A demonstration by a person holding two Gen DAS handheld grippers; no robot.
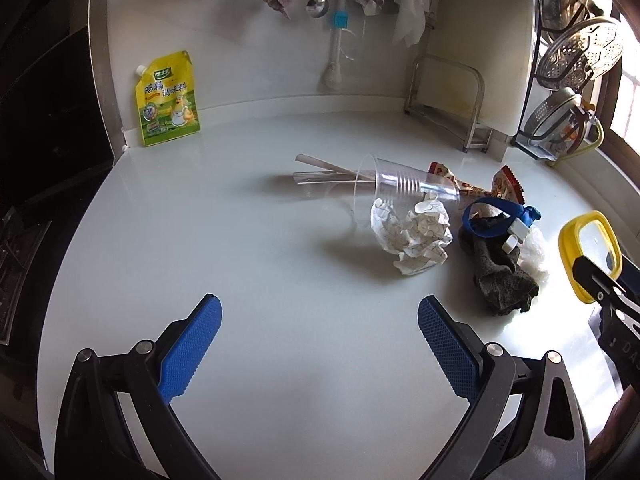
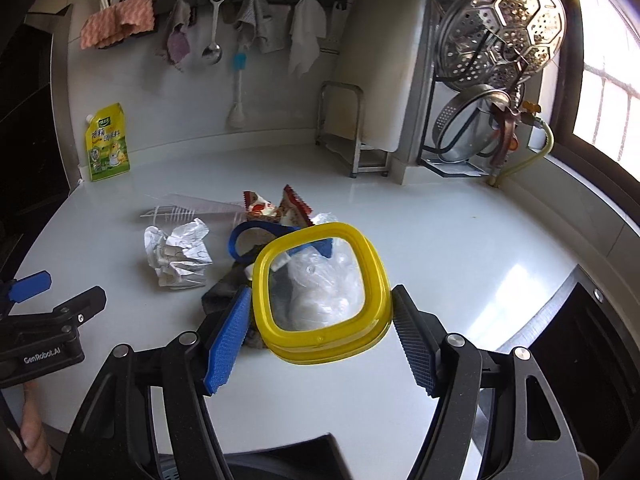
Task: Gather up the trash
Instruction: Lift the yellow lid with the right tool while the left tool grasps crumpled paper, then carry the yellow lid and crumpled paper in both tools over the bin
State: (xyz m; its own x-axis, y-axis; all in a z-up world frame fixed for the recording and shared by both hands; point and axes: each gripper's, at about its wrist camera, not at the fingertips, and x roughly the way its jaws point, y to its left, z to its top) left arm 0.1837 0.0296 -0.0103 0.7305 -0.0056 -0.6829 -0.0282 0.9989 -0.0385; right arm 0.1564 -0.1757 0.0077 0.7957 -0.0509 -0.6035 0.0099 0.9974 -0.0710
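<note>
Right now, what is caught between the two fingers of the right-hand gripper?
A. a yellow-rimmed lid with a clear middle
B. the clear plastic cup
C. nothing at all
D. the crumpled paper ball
A: the right gripper has its blue pads against both sides of the yellow-rimmed lid, while the crumpled paper and plastic cup lie on the counter.

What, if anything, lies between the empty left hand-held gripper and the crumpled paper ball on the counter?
Nothing visible does. Only bare white counter lies between the open left hand-held gripper and the crumpled paper ball; the clear plastic cup lies behind the ball.
</note>
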